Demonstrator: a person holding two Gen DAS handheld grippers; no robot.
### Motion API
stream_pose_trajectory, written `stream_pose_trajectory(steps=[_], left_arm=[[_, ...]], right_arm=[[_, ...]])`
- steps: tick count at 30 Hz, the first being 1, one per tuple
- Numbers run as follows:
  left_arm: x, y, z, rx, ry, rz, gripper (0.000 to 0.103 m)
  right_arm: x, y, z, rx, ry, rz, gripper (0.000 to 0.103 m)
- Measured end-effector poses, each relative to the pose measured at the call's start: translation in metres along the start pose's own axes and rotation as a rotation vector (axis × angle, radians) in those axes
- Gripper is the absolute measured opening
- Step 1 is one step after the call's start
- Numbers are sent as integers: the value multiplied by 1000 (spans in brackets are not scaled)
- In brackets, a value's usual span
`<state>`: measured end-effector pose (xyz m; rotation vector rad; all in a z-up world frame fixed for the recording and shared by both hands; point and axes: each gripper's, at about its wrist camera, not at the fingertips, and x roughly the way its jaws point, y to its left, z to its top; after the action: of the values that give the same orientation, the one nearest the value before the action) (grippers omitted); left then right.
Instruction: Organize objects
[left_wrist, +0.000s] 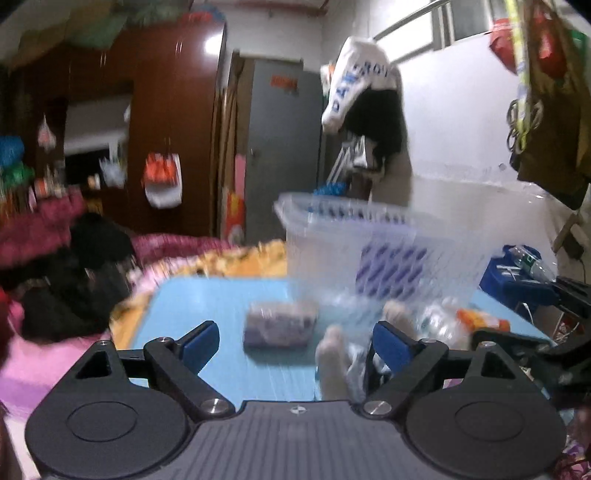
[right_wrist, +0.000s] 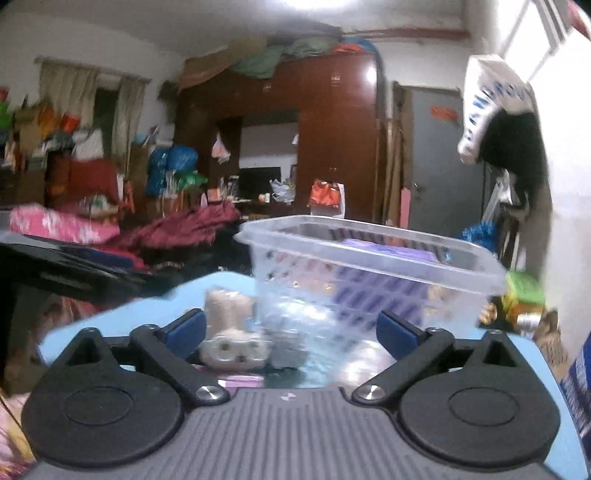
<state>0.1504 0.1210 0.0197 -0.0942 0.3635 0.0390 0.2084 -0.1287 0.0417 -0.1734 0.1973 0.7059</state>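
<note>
Seen from the left wrist view, the left tool (left_wrist: 291, 341) has its blue-padded jaws spread wide with nothing clasped between them, held above the near edge of the light blue worktop (left_wrist: 207, 295). A blurred wrapped packet (left_wrist: 280, 326) lies on the worktop just ahead of the gap. Pale rolled items (left_wrist: 334, 356), too smeared to identify, sit just beside the right jaw and partly in front of it. Behind them a clear plastic basket (left_wrist: 369, 236) stands toward the far right part of the worktop, with something purple showing through its wall. Crumpled clear plastic and an orange-capped item (left_wrist: 480, 319) lie near the right edge. The right tool's dark frame reaches in from the right side. Bedding in pink and yellow borders the left edge, and a brown wardrobe (left_wrist: 166, 110) stands well behind.

Next, in the right wrist view, the right tool (right_wrist: 291, 330) is likewise released, jaws wide and gripping nothing. A white bundle (right_wrist: 236, 349) lies just inside its left jaw, with a beige roll (right_wrist: 227, 306) behind it. The clear basket (right_wrist: 369, 258) stands straight ahead, its near wall between the jaws' line and the purple item (right_wrist: 388, 253) inside. Clear wrapping lies at its base. Heaped clothes (right_wrist: 192, 229) lie beyond the worktop's left edge.
</note>
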Motion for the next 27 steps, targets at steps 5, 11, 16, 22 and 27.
stream_pose_trajectory(steps=[5, 11, 16, 22, 27], left_arm=[[20, 11, -11, -29, 28, -11, 92], [24, 20, -17, -66, 33, -62, 84], [35, 19, -17, -86, 64, -99, 64], [41, 9, -16, -71, 68, -143, 21], [31, -3, -19, -46, 15, -167, 17]], right_arm=[[28, 20, 3, -57, 53, -7, 79], [27, 33, 0, -112, 30, -38, 66], [32, 35, -2, -140, 48, -65, 54], [32, 35, -7, -136, 67, -42, 26], [21, 12, -8, -63, 63, 0, 19]])
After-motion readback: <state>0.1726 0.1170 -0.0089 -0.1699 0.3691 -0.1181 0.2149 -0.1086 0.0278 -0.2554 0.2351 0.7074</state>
